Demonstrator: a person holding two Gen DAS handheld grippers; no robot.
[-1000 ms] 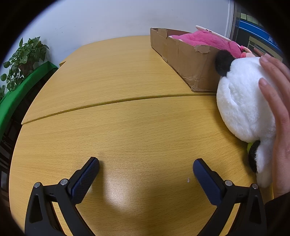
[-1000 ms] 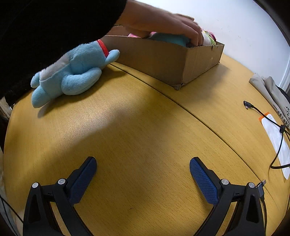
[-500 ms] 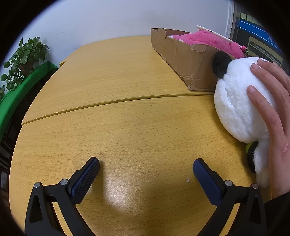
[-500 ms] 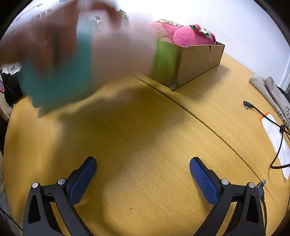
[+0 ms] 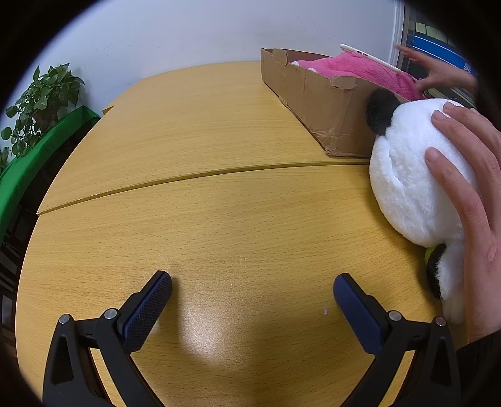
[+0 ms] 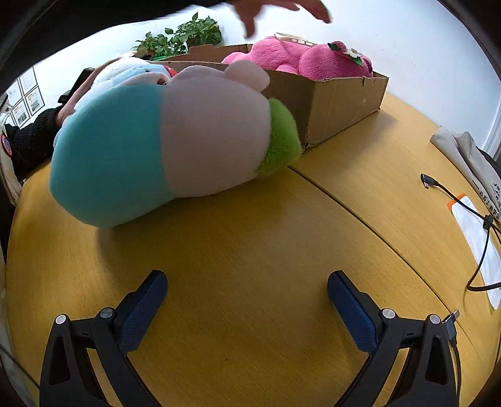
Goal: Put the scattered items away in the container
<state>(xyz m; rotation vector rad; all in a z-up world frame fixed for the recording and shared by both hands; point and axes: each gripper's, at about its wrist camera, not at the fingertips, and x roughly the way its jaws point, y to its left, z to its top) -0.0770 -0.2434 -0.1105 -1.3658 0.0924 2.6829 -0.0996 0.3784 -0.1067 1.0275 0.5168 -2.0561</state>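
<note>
A cardboard box (image 5: 313, 100) (image 6: 338, 97) sits on the wooden table with a pink plush (image 5: 363, 67) (image 6: 300, 59) inside. A white and black panda plush (image 5: 410, 175) lies on the table against the box's near corner, and a person's hand (image 5: 466, 175) rests on it. In the right wrist view a large teal, grey and green plush (image 6: 169, 147) lies on the table in front of the box, with a light blue plush (image 6: 128, 73) behind it. My left gripper (image 5: 250, 300) and right gripper (image 6: 247, 297) both stand open over bare table, holding nothing.
A potted plant (image 5: 40, 103) on a green ledge is at the table's far left edge. A black cable (image 6: 463, 203), a white pouch (image 6: 479, 247) and a folded cloth (image 6: 469, 156) lie at the right. A second hand (image 6: 278, 7) hovers above the box. A seam (image 5: 203, 177) crosses the tabletop.
A person took the teal, grey and green plush from the box and set it down on the table in front of it. The hand on the panda shifted slightly. Both grippers stayed still.
</note>
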